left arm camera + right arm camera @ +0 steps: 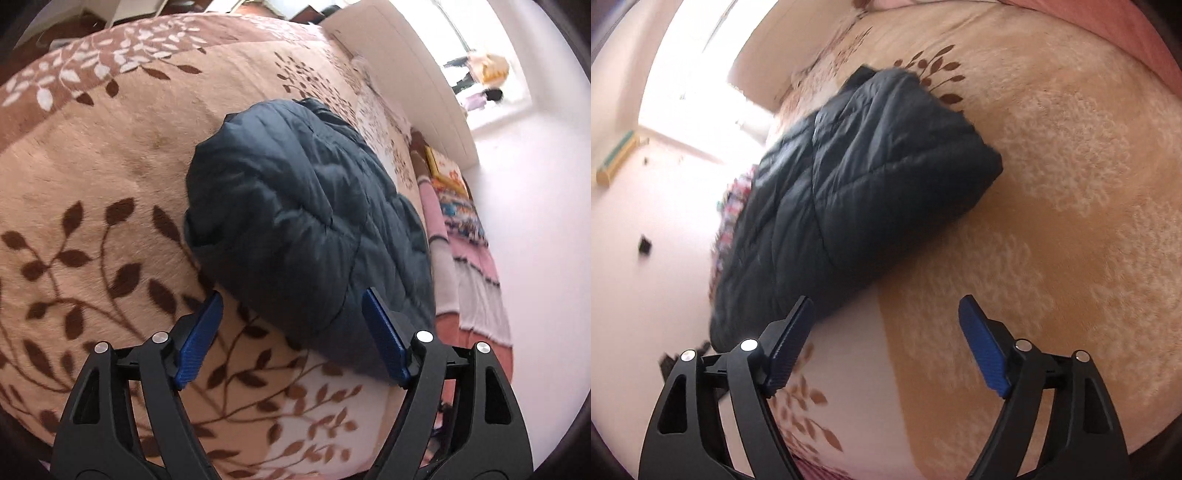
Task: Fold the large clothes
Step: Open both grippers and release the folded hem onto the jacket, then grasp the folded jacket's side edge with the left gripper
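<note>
A dark navy quilted jacket (295, 221) lies folded into a thick bundle on a beige bedspread (92, 177) with a brown leaf pattern. My left gripper (291, 299) hovers just short of the bundle's near edge, jaws wide apart, and the blue pads (384, 339) touch no cloth. In the right wrist view the same jacket (842, 199) lies ahead and to the left on the bedspread (1071, 184). My right gripper (886, 306) stands open over bare spread, its left pad (792, 343) close to the bundle's near corner, with nothing between the fingers.
Striped pink bedding (469, 266) and colourful cushions (447, 181) lie along the bed's right side below a white headboard (417, 85). A bright window (698, 74) and a pale wall (646, 240) are beyond the bed. A red-pink sheet edge (1115, 37) shows at top right.
</note>
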`<state>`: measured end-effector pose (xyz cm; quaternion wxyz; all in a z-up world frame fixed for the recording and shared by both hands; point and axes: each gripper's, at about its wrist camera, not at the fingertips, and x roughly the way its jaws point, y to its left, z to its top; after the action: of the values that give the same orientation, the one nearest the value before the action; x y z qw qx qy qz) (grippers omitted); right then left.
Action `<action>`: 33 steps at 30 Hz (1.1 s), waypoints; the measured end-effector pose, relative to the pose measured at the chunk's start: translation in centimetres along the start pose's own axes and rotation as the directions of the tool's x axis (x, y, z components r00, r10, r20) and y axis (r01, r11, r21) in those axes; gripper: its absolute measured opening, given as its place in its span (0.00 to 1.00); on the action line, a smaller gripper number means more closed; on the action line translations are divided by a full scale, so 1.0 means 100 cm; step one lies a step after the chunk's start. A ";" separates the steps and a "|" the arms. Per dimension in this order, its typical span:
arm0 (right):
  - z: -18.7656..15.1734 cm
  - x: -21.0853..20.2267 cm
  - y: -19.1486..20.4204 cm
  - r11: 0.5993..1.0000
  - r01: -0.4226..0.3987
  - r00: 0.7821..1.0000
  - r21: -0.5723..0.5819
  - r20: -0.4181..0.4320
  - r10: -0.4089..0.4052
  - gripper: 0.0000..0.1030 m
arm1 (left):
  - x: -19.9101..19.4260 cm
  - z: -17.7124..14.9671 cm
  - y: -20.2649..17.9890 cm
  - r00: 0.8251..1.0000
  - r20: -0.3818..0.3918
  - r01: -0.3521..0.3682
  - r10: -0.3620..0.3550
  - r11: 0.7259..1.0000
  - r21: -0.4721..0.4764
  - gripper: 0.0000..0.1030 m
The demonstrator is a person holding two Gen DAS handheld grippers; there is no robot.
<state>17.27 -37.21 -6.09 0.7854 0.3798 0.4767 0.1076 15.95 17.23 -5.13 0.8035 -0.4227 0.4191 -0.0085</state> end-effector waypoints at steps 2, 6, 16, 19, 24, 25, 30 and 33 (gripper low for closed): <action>0.007 0.005 -0.005 0.998 -0.024 1.000 0.055 0.008 0.024 0.78 | 0.009 0.003 0.001 1.000 -0.001 -0.010 0.010 0.999 -0.037 0.76; 0.017 0.014 -0.008 0.993 -0.036 0.999 0.111 0.025 0.033 0.78 | 0.023 0.008 0.005 1.000 0.002 -0.022 0.022 0.995 -0.100 0.77; 0.032 0.036 -0.006 0.991 -0.020 0.998 0.134 0.060 0.012 0.79 | 0.051 0.008 0.017 0.999 0.001 -0.033 0.034 0.979 -0.201 0.85; 0.035 0.041 -0.005 0.993 -0.018 0.997 0.119 0.076 0.009 0.79 | 0.053 0.005 0.017 0.998 0.010 -0.055 0.058 0.982 -0.183 0.86; 0.039 0.047 -0.005 0.994 -0.018 0.997 0.108 0.078 0.010 0.61 | 0.057 0.009 0.012 0.998 -0.001 -0.062 0.063 0.983 -0.173 0.77; 0.040 0.048 -0.004 0.995 -0.016 0.997 0.101 0.074 0.008 0.54 | 0.058 0.011 0.009 0.999 0.005 -0.051 0.052 0.986 -0.160 0.65; 0.041 0.039 0.004 0.997 -0.015 0.997 0.074 0.074 0.010 0.33 | 0.045 0.011 -0.023 0.992 0.081 -0.093 0.094 0.996 -0.009 0.31; 0.038 0.025 0.008 0.998 -0.026 0.996 0.063 0.082 0.021 0.25 | 0.032 0.011 -0.035 0.990 0.117 -0.088 0.084 0.996 0.032 0.23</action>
<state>21.91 -37.25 -6.19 0.7904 0.4144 0.4428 0.0860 19.97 14.49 -4.58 0.8337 -0.3891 0.3895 0.0429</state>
